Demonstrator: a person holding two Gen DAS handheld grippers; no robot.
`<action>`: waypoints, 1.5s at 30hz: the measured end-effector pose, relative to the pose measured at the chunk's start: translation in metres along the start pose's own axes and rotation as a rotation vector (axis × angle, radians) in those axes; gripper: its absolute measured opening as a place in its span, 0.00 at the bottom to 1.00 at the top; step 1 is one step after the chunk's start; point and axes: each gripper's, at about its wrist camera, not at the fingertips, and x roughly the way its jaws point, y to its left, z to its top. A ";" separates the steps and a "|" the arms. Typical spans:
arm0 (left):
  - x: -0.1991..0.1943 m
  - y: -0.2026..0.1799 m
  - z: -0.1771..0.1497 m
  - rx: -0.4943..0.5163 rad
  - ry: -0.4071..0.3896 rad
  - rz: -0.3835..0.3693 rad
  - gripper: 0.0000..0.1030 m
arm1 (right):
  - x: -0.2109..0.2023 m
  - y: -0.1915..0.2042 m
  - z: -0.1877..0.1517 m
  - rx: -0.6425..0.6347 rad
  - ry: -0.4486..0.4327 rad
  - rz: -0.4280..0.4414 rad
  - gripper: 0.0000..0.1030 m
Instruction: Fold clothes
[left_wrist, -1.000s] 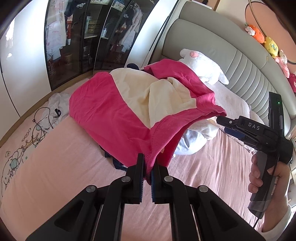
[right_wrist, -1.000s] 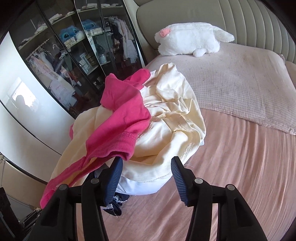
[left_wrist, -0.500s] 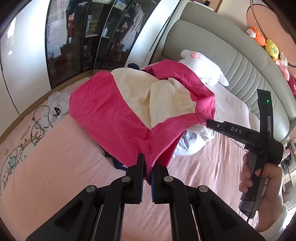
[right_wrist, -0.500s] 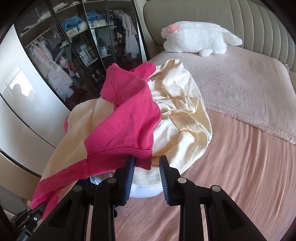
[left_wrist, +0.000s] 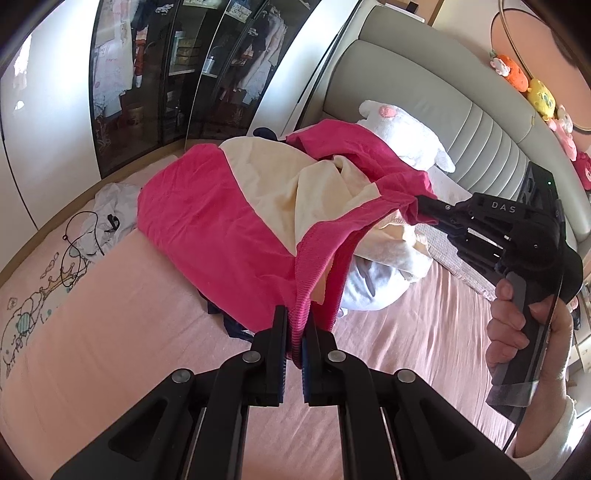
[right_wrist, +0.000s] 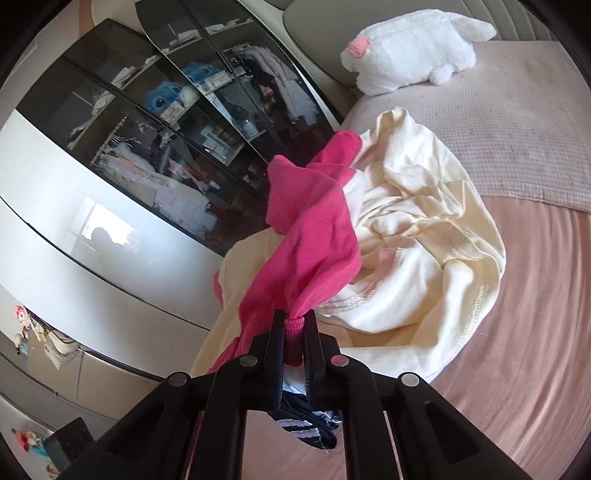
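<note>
Both tongs (left (left_wrist: 294, 334); right (right_wrist: 294, 334)) clamp pink garment (left_wrist: 229, 236)

right tool (right_wrist: 293, 334) | was open | now clamps pink hem (right_wrist: 295, 326)

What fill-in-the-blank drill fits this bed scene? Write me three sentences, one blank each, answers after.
1. The left gripper is shut on the ribbed hem of the pink and ____ garment.
2. The right gripper is shut on a ____ cuff of it.
3. The white plush toy lies by the ____.

Answers: cream; pink; headboard
</note>
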 end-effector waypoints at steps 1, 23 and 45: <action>-0.004 -0.004 0.002 0.012 -0.010 -0.005 0.05 | -0.008 0.004 0.001 -0.005 -0.031 0.016 0.05; -0.269 -0.171 0.026 0.373 -0.440 -0.801 0.04 | -0.450 0.077 -0.043 -0.094 -0.700 0.141 0.05; -0.301 -0.383 0.197 0.445 -0.513 -0.849 0.04 | -0.613 0.066 0.049 -0.172 -0.930 -0.194 0.05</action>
